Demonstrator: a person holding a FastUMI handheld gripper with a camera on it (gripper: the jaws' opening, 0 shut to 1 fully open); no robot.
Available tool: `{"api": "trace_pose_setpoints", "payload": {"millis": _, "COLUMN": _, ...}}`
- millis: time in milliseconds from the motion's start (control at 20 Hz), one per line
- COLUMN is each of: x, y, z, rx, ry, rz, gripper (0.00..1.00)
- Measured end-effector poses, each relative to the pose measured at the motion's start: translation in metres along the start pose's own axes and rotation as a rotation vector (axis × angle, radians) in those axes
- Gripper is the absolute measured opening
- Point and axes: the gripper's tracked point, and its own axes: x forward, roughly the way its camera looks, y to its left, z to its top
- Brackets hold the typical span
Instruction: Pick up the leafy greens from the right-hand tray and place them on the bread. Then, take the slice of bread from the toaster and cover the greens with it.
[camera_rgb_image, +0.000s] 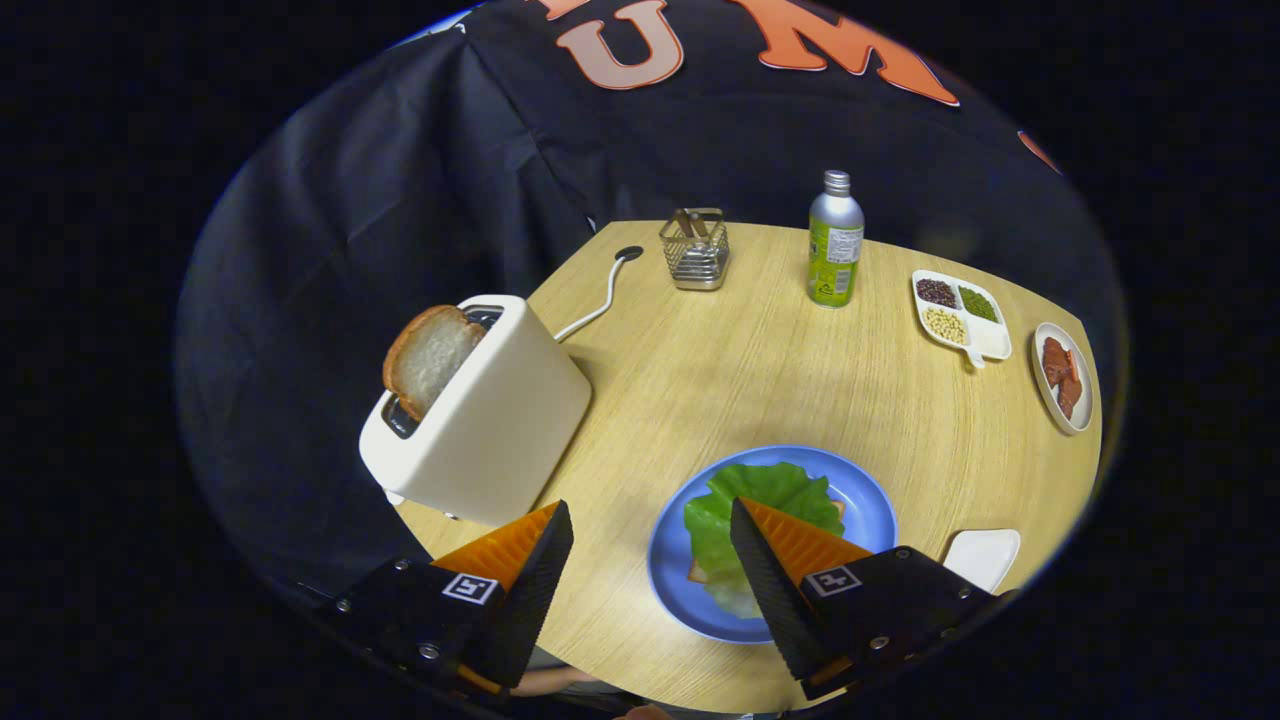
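Hovering wide apart and empty, the gripper (650, 530) faces the cream toaster's browned bread slice (430, 358). Pinching it off-centre could drop it short of the green lettuce leaf (760, 495).

Wooden table (760, 370) carries toaster (480, 420), blue plate (872, 500), bottle (835, 240).

Hidden and cut-off parts

Bread (693, 573) under leafy greens (760, 505) mostly covered, just a brown corner peeking out; near side of greens and blue plate (870, 500) blocked by the right finger of the wide-open gripper (650, 555). Lower half of bread slice (428, 358) sunk in toaster (490, 420) slot. White tray (985, 555) partly masked by gripper body. Bottle (835, 240) label too small to read; wire holder (695, 250) contents unclear.
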Motion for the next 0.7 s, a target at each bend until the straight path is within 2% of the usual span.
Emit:
{"api": "trace_pose_setpoints", "payload": {"millis": 250, "x": -0.009, "y": 0.054, "z": 0.028, "rx": -0.041, "ry": -0.009, "rz": 0.024, "gripper": 0.97}}
{"api": "trace_pose_setpoints", "payload": {"millis": 400, "x": -0.011, "y": 0.09, "z": 0.033, "rx": -0.042, "ry": 0.007, "rz": 0.068, "gripper": 0.97}}
{"api": "trace_pose_setpoints", "payload": {"millis": 700, "x": -0.011, "y": 0.137, "z": 0.057, "rx": -0.062, "ry": 0.001, "rz": 0.07, "gripper": 0.97}}
